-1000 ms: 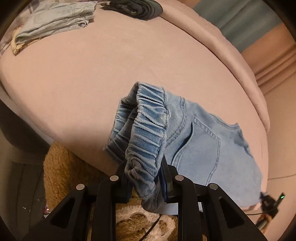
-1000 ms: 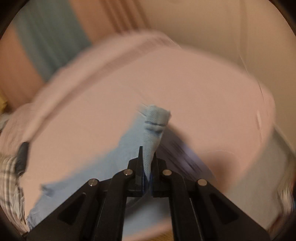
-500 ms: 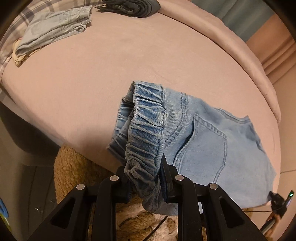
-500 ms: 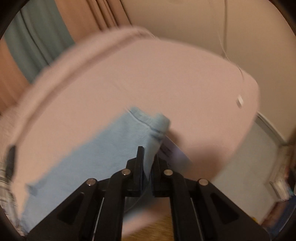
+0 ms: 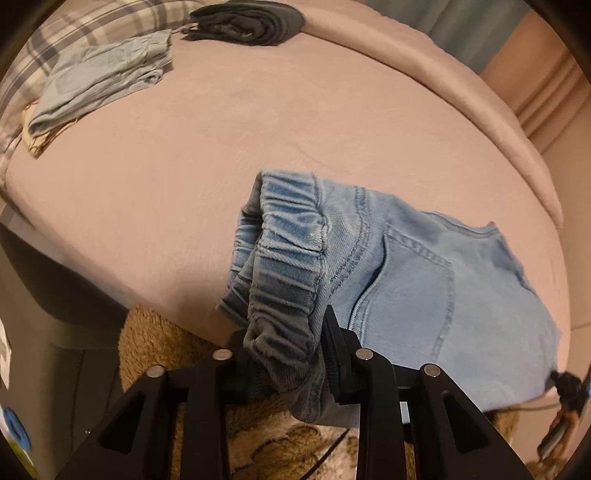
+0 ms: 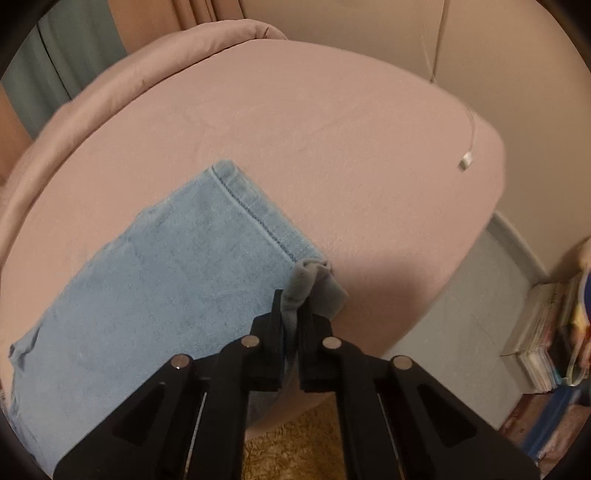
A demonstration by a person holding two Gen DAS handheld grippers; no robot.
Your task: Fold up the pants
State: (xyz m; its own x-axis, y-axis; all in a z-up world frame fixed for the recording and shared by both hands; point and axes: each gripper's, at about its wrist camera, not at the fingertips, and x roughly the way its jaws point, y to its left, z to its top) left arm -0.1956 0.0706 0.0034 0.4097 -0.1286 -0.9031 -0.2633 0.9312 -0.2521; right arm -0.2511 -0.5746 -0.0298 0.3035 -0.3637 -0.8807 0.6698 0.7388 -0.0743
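Left wrist: left gripper point(image 5: 286, 354) pinches the pants point(image 5: 406, 280) waistband (right gripper point(image 6: 291, 317) clamps hem).

The place is a bedroom in a home. A bed point(image 5: 155, 192) with a dusty-pink fitted sheet fills both views, and a rolled pink duvet point(image 5: 443, 81) lies along its far edge. A plaid blanket point(image 5: 55, 44), a crumpled pale-blue garment point(image 5: 103, 81) and a folded dark garment point(image 5: 247, 22) sit at one end. Pink and teal curtains point(image 6: 55, 59) hang behind the bed. A shaggy tan rug point(image 5: 155, 354) covers the floor beside it, and a stack of books and magazines point(image 6: 546, 332) rests on the floor by the beige wall point(image 6: 517, 74).
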